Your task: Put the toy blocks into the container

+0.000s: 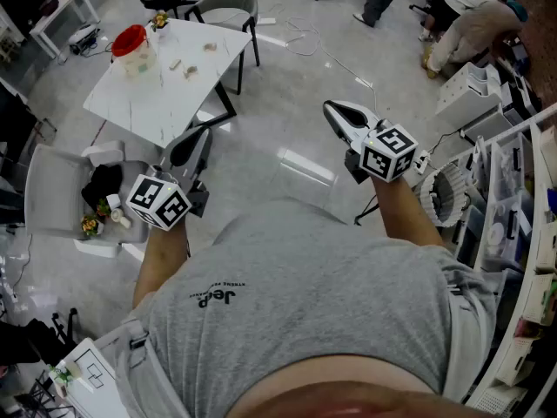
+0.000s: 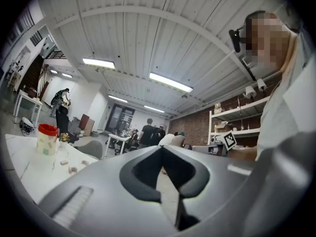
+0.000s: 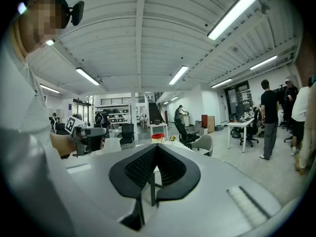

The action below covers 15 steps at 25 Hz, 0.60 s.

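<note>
Toy blocks (image 1: 191,72) lie scattered on the white table (image 1: 161,104) near the red-topped container (image 1: 132,49); left gripper (image 1: 202,132) and right gripper (image 1: 332,109) hang well apart from the table, both clenched on nothing.

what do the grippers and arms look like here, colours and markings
The left gripper and right gripper are pale grey tapering shells, dark between the jaws. Each carries a white cube with black square markers. The person wears a grey short-sleeved T-shirt.
</note>
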Motion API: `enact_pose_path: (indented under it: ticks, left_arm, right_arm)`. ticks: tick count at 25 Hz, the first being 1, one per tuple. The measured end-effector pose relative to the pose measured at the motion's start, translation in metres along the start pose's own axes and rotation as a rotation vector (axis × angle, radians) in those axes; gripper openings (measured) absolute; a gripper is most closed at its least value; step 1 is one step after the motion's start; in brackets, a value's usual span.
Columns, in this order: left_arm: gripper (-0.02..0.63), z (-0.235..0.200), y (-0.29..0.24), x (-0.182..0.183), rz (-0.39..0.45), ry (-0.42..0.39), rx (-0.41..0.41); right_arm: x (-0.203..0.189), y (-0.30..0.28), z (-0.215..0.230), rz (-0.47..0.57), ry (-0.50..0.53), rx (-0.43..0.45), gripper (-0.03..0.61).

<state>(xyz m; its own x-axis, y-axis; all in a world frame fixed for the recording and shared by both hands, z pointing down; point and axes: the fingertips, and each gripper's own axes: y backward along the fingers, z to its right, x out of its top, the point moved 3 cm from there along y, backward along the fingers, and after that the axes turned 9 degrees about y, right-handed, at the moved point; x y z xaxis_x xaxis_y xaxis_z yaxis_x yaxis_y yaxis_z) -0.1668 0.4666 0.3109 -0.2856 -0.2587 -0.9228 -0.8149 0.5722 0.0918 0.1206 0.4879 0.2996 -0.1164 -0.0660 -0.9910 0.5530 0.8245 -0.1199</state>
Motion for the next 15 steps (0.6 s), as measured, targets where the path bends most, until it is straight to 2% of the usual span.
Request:
enact_pose_path:
  ticks: [15]
  left_arm:
    - [0.058,0.002,-0.0093,-0.0019,-0.002,0.003,0.008]
  right_arm:
    - [0.0022,-0.0004,0.0081,0.004,0.027,0.007,0.003]
